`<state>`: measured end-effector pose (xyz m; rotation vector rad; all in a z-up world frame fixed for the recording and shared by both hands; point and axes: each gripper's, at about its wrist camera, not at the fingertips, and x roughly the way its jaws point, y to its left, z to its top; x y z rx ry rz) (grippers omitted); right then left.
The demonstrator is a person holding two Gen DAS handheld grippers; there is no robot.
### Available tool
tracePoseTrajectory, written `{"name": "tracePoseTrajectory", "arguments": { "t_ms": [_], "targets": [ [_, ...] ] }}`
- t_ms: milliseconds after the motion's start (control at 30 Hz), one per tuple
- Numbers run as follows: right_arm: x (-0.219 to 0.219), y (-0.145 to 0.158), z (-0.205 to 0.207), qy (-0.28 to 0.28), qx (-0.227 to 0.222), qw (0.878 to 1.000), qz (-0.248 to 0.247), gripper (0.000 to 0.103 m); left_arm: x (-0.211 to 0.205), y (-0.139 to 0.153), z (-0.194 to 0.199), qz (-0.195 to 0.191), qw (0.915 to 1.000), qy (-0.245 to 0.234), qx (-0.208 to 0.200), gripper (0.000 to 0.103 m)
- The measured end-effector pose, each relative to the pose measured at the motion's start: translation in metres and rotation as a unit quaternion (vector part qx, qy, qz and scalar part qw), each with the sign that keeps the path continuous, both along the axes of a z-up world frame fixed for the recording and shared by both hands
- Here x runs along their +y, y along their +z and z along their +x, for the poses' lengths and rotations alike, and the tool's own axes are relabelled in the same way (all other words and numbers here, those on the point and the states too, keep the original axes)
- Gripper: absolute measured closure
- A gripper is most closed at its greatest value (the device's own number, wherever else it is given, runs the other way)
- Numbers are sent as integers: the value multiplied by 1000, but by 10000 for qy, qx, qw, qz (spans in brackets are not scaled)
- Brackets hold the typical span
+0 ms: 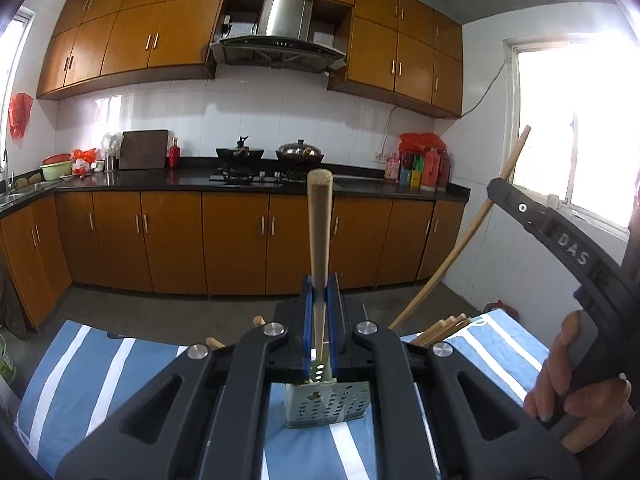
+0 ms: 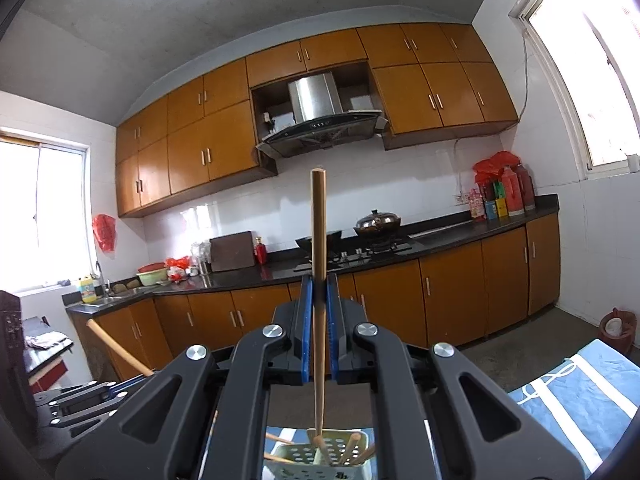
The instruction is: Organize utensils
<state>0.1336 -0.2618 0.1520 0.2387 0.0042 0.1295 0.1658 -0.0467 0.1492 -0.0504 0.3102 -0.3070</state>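
Left gripper clamped tight on a wooden chopstick, blue pads pressed against its shaft, thick end up and far, thin tip pointing down and near toward the perforated holder. Right gripper likewise shut fully on a second chopstick, stick nearly upright between the pads, tip hanging just over the holder below.

Holder standing on the blue-and-white striped cloth, directly beneath and slightly nearer than both sets of pads. Several chopsticks already leaning inside its compartments; a few more lying on the cloth to the right, beyond the holder.

Key relation for the coming move: each held stick's long axis close to vertical, tips aimed down at the holder's openings, so likely only a straight lowering needed. Right tip looks closer to the rim than left, hence probably first to go in. Exact compartment under each tip hard to tell.

A person's hand visible at right in the left view, wrapped round the right tool's handle.
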Motion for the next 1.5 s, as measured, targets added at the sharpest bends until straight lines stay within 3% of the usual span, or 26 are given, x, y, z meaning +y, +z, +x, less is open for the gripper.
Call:
{"name": "tracePoseTrajectory", "arguments": {
  "t_ms": [267,667,800,1033,1233,1367,1500],
  "targets": [
    [12,-29,21,-63,248,9993,-263,96,-1,-19,26,-40,9998,-36,181,95],
    [18,-46,32,110,635,9975,-281,95,2,-43,48,-61,9987,-6,506,95],
    [14,-43,28,111,634,9977,-216,77,4,-40,44,-102,9989,5,468,91],
    [4,-37,14,50,584,9982,-159,76,15,-30,29,-237,9991,83,347,82],
    [-4,-37,-15,-82,566,9981,-211,57,32,-22,-1,-303,9992,209,159,65],
    [-5,-45,-36,-127,652,9974,-289,42,43,-25,-27,-248,9989,383,71,44],
    [2,-58,-56,-48,760,9962,-432,20,50,-35,-57,25,9980,616,-107,21]
  ]
}}
